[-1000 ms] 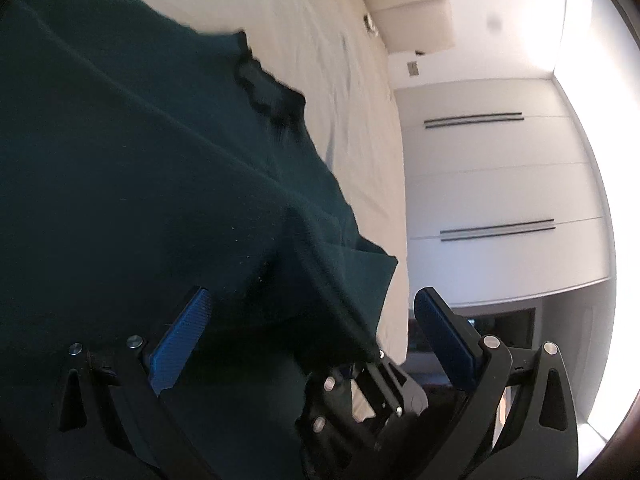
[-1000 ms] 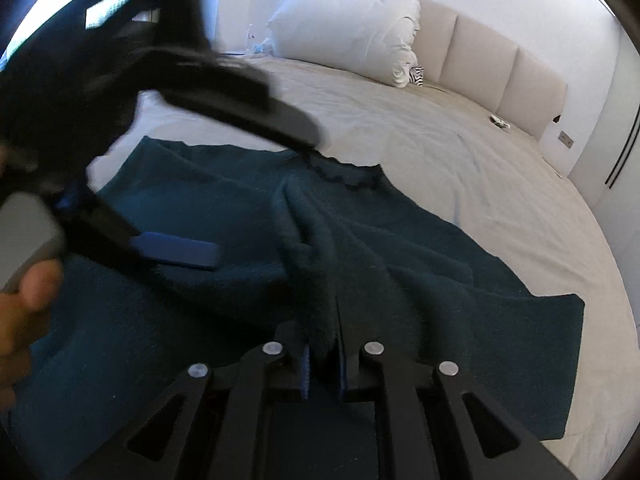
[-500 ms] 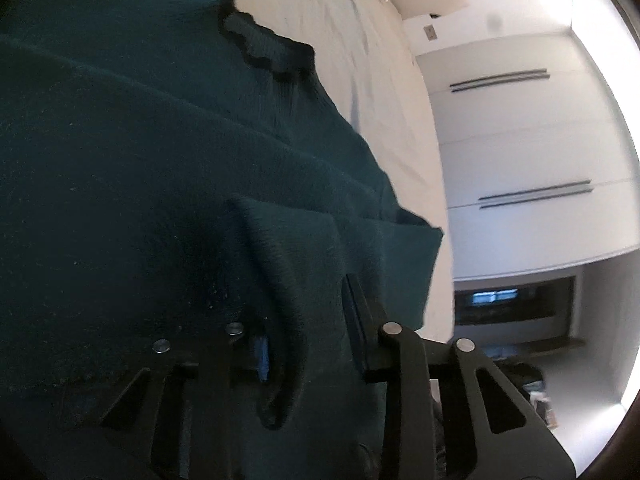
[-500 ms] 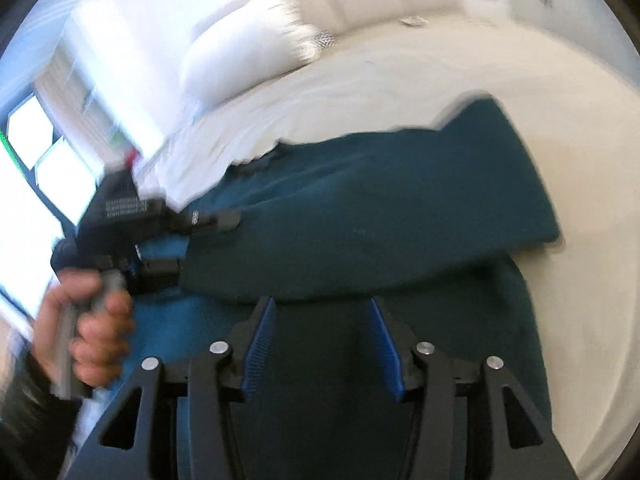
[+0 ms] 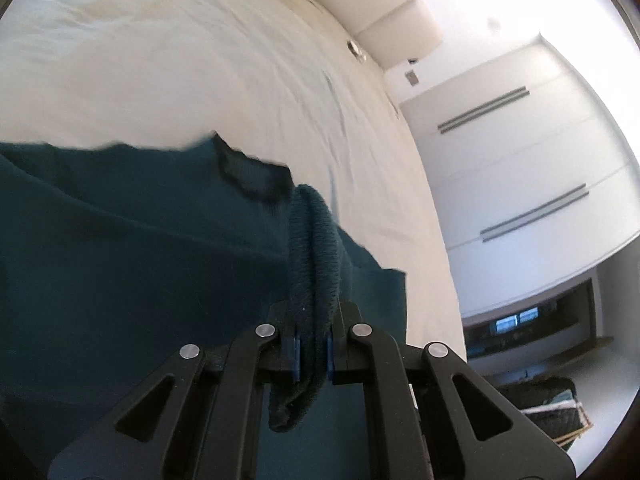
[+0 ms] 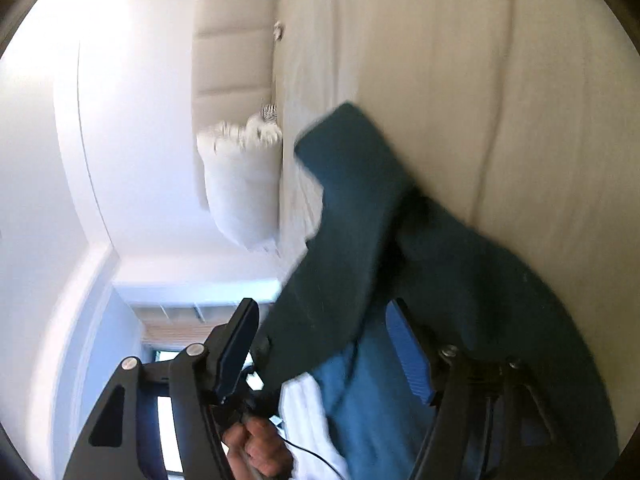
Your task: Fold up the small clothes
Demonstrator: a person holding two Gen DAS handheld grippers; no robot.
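A dark teal knit sweater (image 5: 140, 260) lies on the white bed (image 5: 200, 72), its dark frilled neckline (image 5: 252, 172) toward the pillows. My left gripper (image 5: 312, 356) is shut on a thick fold of the sweater (image 5: 316, 248), which bunches up between the blue pads. In the right wrist view, rolled sideways and blurred, the sweater (image 6: 460, 264) drapes over the bed with a part raised in the air. My right gripper (image 6: 328, 344) is open and empty, its jaws wide apart beside the cloth. The person's hand (image 6: 256, 452) holds the other gripper below.
White wardrobe doors with long handles (image 5: 520, 160) stand past the bed's right edge. A padded headboard (image 5: 380, 12) and a white pillow (image 6: 244, 184) are at the bed's head. A basket (image 5: 556, 412) sits on the floor at lower right.
My left gripper has closed tight on the sweater fold and lifted it. My right gripper let go of the cloth, opened wide and rolled sideways.
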